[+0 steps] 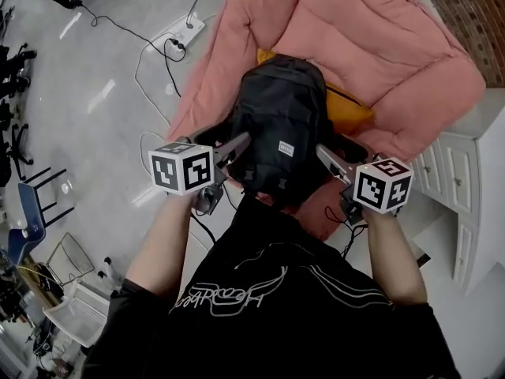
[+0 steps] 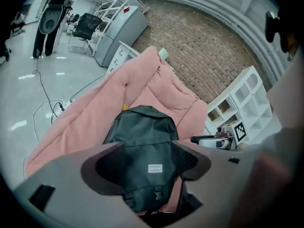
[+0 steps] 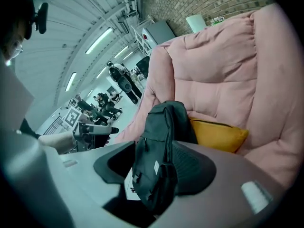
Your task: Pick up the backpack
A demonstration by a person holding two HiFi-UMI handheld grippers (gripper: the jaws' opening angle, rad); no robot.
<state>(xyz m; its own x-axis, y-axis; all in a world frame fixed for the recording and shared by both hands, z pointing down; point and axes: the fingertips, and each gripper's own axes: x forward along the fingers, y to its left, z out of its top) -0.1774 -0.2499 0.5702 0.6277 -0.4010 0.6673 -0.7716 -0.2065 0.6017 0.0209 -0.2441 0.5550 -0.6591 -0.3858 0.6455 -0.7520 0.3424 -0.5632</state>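
A black backpack (image 1: 280, 117) stands upright against a pink padded sofa (image 1: 371, 46), its small white label facing me. My left gripper (image 1: 237, 144) is by the pack's left side and my right gripper (image 1: 325, 152) by its right side, each low near the pack's bottom. In the left gripper view the backpack (image 2: 145, 151) shows between the wide-apart jaws, and no pad presses on it. The right gripper view shows the backpack (image 3: 159, 146) edge-on between its spread jaws, also untouched. Both grippers are open.
A yellow cushion (image 1: 351, 109) lies behind the pack on the sofa. A white cabinet (image 1: 458, 172) stands at the right. A power strip (image 1: 185, 30) with loose cables lies on the grey floor at the left, and a blue chair (image 1: 28, 212) stands further left.
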